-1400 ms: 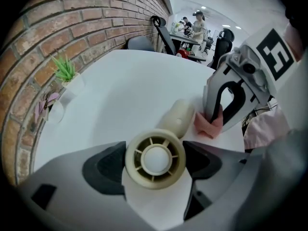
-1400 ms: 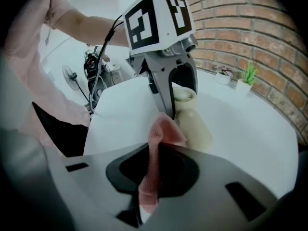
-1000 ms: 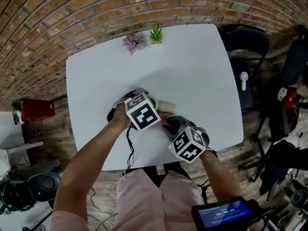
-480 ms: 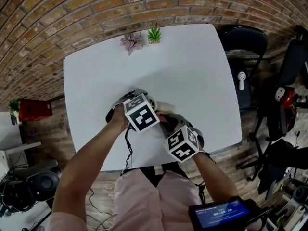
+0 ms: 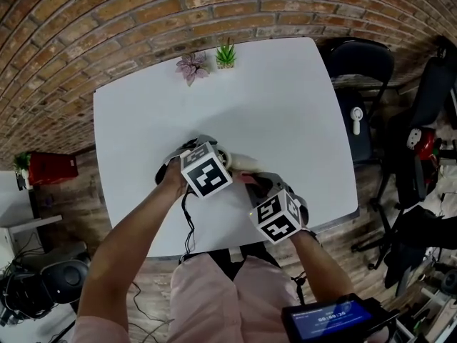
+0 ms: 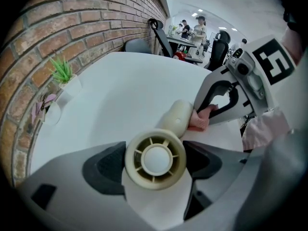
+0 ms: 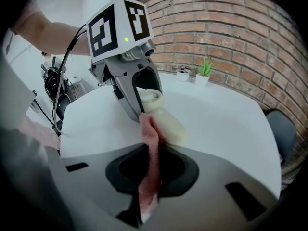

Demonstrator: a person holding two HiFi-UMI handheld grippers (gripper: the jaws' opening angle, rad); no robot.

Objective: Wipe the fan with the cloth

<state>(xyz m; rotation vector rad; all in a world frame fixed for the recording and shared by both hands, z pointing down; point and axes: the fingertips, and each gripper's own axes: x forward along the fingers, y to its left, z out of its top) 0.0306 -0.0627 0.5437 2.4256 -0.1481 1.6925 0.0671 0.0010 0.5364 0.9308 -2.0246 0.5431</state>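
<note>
A cream hand-held fan lies on the white table (image 5: 285, 98). Its round vaned head (image 6: 155, 159) sits between the jaws of my left gripper (image 7: 140, 91), whose pads press its sides. The fan's handle (image 6: 179, 116) points away from that gripper toward the right one. My right gripper (image 6: 214, 110) is shut on a pink cloth (image 7: 150, 170), and the cloth's free end (image 6: 202, 120) lies against the handle (image 7: 169, 123). In the head view both marker cubes (image 5: 206, 168) (image 5: 278, 216) sit close together near the table's front edge and hide most of the fan.
Two small potted plants (image 5: 191, 64) (image 5: 226, 53) stand at the table's far edge by the brick wall. A black chair (image 5: 360, 63) and other gear stand to the right of the table. A cable (image 5: 187, 220) trails from the left gripper over the front edge.
The right gripper has shifted a little sideways and rolled, with the cloth still against the fan's handle. The left gripper and the fan's head have stayed in place.
</note>
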